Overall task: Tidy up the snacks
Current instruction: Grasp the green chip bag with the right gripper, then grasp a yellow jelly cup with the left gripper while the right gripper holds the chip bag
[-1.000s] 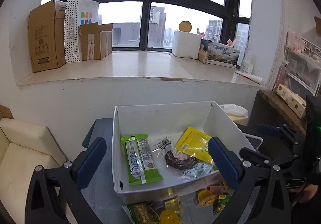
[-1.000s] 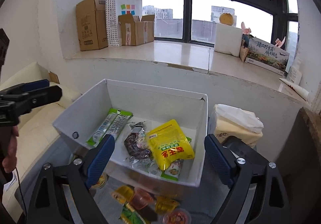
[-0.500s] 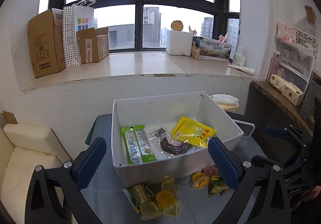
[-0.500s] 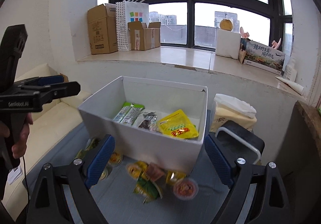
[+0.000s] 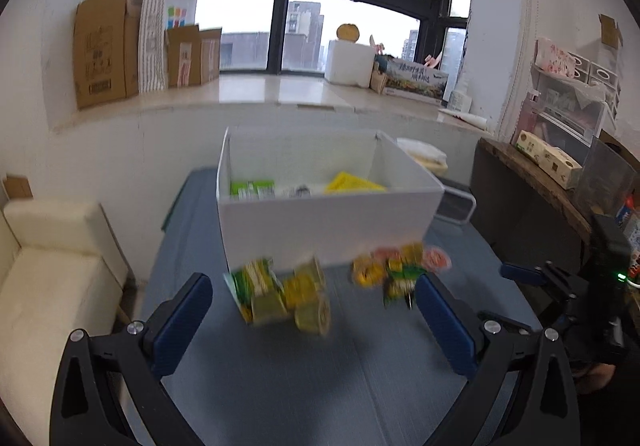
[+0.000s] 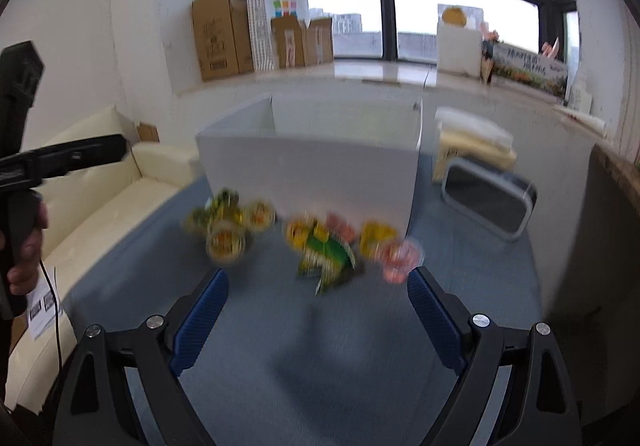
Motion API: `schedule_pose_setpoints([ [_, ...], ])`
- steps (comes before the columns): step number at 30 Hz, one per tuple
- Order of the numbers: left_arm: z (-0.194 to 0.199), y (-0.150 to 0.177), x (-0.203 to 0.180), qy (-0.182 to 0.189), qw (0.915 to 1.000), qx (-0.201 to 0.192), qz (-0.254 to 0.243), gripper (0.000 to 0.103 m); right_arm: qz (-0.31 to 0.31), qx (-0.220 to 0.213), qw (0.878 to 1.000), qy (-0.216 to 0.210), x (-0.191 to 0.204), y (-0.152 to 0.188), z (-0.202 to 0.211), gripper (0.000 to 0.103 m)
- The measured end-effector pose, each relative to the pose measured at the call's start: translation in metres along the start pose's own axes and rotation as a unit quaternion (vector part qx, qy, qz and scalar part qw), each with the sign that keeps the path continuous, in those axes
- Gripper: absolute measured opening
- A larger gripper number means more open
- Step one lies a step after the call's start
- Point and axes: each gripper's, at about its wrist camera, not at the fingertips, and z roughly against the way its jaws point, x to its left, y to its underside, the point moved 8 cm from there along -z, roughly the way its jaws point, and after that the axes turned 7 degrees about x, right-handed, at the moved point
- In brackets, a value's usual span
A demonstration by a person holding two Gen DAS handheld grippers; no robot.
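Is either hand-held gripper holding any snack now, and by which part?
Nothing is held. The left hand-held gripper and the right hand-held gripper are both open, with the loose snacks lying beyond them.

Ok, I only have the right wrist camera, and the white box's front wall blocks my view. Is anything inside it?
Observer: Yes. The left wrist view looks over the rim of the white box, and a green packet lies at its left side.
Operator: Anything else in there?
Observer: A yellow packet lies toward the right side.
Operator: Is the left gripper holding something? I only see it side on.
Observer: No. The left gripper has its jaws wide open with nothing between them.
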Motion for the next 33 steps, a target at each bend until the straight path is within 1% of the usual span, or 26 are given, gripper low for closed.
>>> schedule_pose_setpoints([
  [2,0.000,0.013,0.003,-0.001,0.9999,0.007,0.009,0.103,-0.010,0.008,1.000,0.001,-0.005,0.006,-0.008,0.094],
  [7,0.000,0.034,0.014,0.000,0.9991,0.020,0.039,0.103,-0.052,0.021,0.998,-0.024,-0.014,0.006,-0.036,0.094],
  [9,0.000,0.038,0.018,-0.002,0.9989,0.022,0.042,0.103,-0.061,0.027,0.997,-0.035,-0.012,0.003,-0.050,0.094],
  [12,-0.002,0.045,0.025,-0.017,0.9986,0.030,0.039,0.103,-0.069,0.050,0.996,-0.030,-0.010,0.000,-0.079,0.094],
  [14,-0.005,0.047,0.029,-0.020,0.9984,0.033,0.041,0.103,-0.077,0.058,0.995,-0.039,-0.008,-0.002,-0.094,0.092],
  [15,-0.006,0.048,0.032,-0.021,0.9983,0.035,0.041,0.103,-0.081,0.062,0.994,-0.041,-0.007,-0.004,-0.101,0.086],
  [16,-0.007,0.050,0.035,-0.023,0.9981,0.038,0.043,0.103,-0.084,0.065,0.993,-0.041,-0.006,-0.005,-0.105,0.078],
  [17,-0.008,0.051,0.039,-0.025,0.9978,0.040,0.047,0.103,-0.092,0.078,0.992,-0.046,-0.007,-0.006,-0.115,0.073],
  [19,-0.011,0.053,0.045,-0.025,0.9973,0.045,0.052,0.103,-0.104,0.092,0.989,-0.045,-0.011,-0.008,-0.125,0.050],
  [20,-0.012,0.054,0.048,-0.025,0.9971,0.046,0.055,0.103,-0.105,0.084,0.990,-0.046,-0.012,-0.013,-0.125,0.050],
  [22,-0.014,0.055,0.053,-0.024,0.9968,0.048,0.059,0.103,-0.105,0.084,0.989,-0.063,-0.010,-0.016,-0.127,0.050],
  [26,-0.022,0.055,0.059,-0.021,0.9961,0.054,0.067,0.103,-0.095,0.076,0.990,-0.077,-0.005,-0.014,-0.122,0.049],
  [30,-0.037,0.053,0.059,-0.017,0.9957,0.061,0.067,0.103,-0.095,0.061,0.990,-0.083,-0.001,-0.008,-0.103,0.049],
  [33,-0.055,0.050,0.062,-0.026,0.9950,0.068,0.068,0.103,-0.077,0.048,0.993,-0.069,0.005,-0.001,-0.084,0.049],
])
